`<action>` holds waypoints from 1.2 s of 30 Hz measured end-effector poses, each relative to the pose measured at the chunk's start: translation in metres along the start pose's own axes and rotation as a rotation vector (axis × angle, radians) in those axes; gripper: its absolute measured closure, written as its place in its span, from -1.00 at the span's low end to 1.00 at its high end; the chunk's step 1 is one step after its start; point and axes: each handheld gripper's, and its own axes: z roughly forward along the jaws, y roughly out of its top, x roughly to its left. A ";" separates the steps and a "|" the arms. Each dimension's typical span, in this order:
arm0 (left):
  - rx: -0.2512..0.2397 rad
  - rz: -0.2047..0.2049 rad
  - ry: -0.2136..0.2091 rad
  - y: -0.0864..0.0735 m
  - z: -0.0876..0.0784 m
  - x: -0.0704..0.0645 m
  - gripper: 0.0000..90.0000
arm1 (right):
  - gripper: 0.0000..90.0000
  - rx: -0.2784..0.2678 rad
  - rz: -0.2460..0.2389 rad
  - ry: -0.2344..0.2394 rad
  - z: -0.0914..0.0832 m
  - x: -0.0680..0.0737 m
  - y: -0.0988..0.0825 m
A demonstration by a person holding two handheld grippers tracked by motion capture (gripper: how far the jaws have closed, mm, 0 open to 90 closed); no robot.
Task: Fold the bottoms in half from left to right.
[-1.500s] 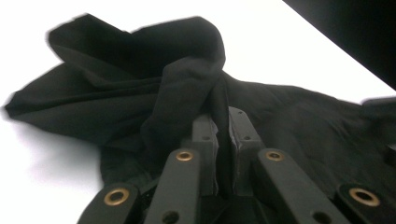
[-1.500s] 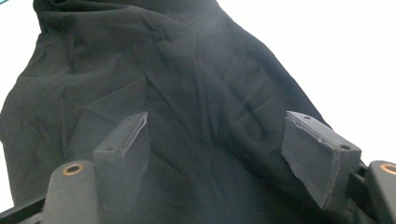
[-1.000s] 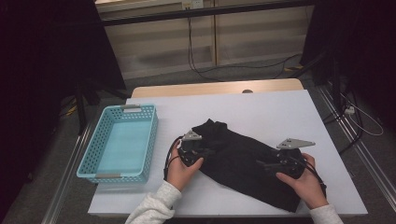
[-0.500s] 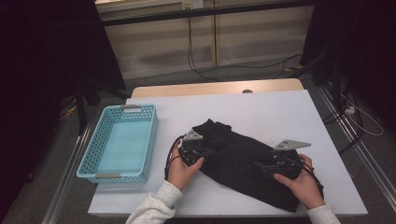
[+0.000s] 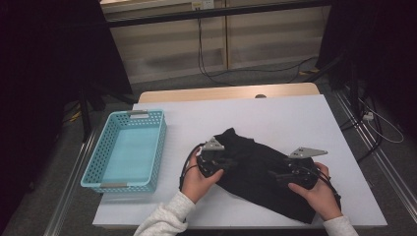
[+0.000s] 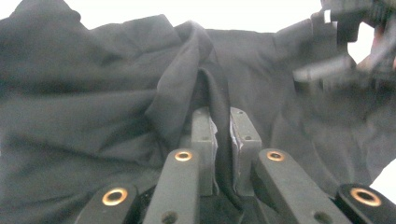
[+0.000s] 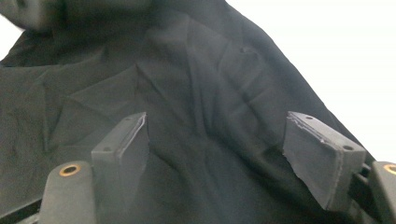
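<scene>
Your L gripper [image 6: 223, 140] is clamped on a fold of the black cloth [image 5: 260, 169], lying mid-table w/ long axis running upper-left to lower-right. R gripper [image 7: 224, 154] hovers over its far end, jaws wide, nothing pinched.

My left tool [image 5: 227, 163] points toward three o'clock, jaws pinched nearly together; my right tool [image 5: 275, 174] points toward nine o'clock, jaws spread wide.
</scene>
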 end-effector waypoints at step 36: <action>-0.028 -0.067 0.063 -0.007 -0.046 0.022 -0.41 | -0.25 -0.041 -0.074 0.048 0.027 0.016 0.054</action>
